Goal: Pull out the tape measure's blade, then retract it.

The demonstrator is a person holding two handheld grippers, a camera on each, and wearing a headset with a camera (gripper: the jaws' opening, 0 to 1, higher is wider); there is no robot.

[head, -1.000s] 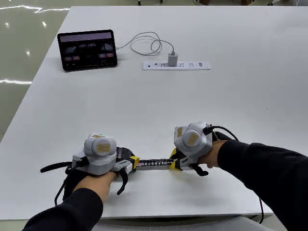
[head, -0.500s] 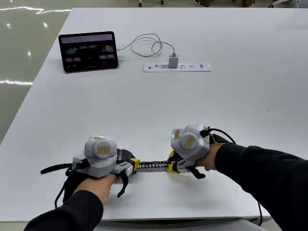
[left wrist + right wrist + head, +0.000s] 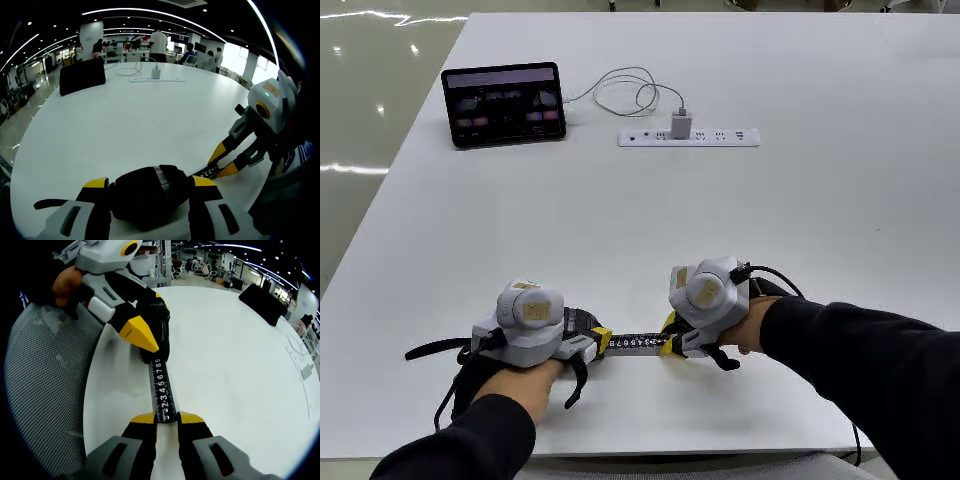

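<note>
A black tape measure case (image 3: 150, 192) lies on the white table (image 3: 650, 220) near its front edge, and my left gripper (image 3: 150, 185) is shut on it. Its case (image 3: 582, 325) peeks out past the left gripper (image 3: 595, 340) in the head view. A short length of blade (image 3: 161, 390) with black numbers runs from the case (image 3: 155, 335) to my right gripper (image 3: 166, 418), which is shut on the blade's end. The blade (image 3: 635, 341) spans the small gap between the left gripper and the right gripper (image 3: 668, 346). The blade (image 3: 207, 172) also shows in the left gripper view.
A dark tablet (image 3: 503, 102) stands at the back left. A white power strip (image 3: 688, 137) with a plugged charger and a coiled white cable (image 3: 620, 90) lies behind the middle. A black strap (image 3: 435, 348) trails left of the left gripper.
My right gripper has moved left toward the case, and the exposed blade has become shorter. The left gripper stays put.
</note>
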